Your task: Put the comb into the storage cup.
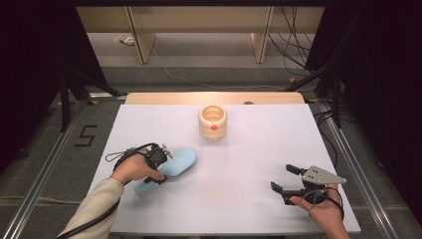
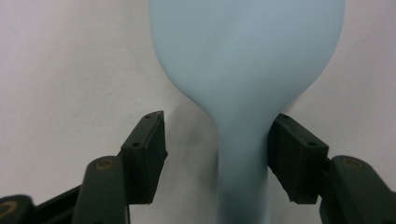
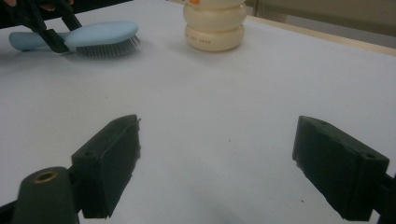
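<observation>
**Item: pale blue plastic hairbrush, handle grasp pending**

Location: pale blue plastic hairbrush [image 1: 174,163] flat on white table cover [image 1: 239,149], bristles down, left of centre, well apart from cream ringed wooden pot [image 1: 213,122] at the far middle.

Left gripper [image 2: 217,151]: released, straddling the brush neck; one jaw touching or nearly touching the handle, the other apart from it.

Right gripper [image 1: 289,179]: released, grasping nothing, low over bare cover at the near right.

Handling advice, as judgement: centre on the narrow handle before clenching; grip below the flare, so as not to slip toward the head; lift level.

Obscured: handle end under the left hand [image 1: 133,169]; jaw contact uncertain; pot contents unseen; orange mark on pot unidentifiable.
</observation>
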A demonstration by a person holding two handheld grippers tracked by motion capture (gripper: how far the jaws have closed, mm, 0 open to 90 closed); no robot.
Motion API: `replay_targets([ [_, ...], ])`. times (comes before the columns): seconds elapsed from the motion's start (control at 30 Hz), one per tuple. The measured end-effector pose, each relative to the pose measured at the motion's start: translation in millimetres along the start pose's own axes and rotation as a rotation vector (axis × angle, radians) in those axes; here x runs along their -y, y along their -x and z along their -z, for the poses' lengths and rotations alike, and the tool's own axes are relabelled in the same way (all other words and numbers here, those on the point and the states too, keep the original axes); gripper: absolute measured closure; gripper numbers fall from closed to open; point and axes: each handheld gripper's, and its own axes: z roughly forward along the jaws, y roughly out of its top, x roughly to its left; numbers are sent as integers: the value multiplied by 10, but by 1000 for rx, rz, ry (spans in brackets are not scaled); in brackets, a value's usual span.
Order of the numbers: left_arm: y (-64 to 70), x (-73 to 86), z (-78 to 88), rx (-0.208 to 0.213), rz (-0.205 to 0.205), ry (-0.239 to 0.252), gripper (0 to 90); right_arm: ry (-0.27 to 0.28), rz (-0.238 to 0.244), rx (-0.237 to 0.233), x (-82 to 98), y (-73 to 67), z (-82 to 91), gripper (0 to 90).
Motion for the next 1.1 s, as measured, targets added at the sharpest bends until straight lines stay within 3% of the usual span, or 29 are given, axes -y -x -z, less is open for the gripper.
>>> replay_targets([
  [0.6,-42,-39,-33,75,16,-28,532,-3,-6,1,6,5,-4,160],
  [0.9,-42,-80,-31,82,-3,-60,561,-8,-7,2,9,7,-6,160],
  [1.1,-16,-84,-31,83,5,-55,612,-15,-7,4,12,8,-8,160],
])
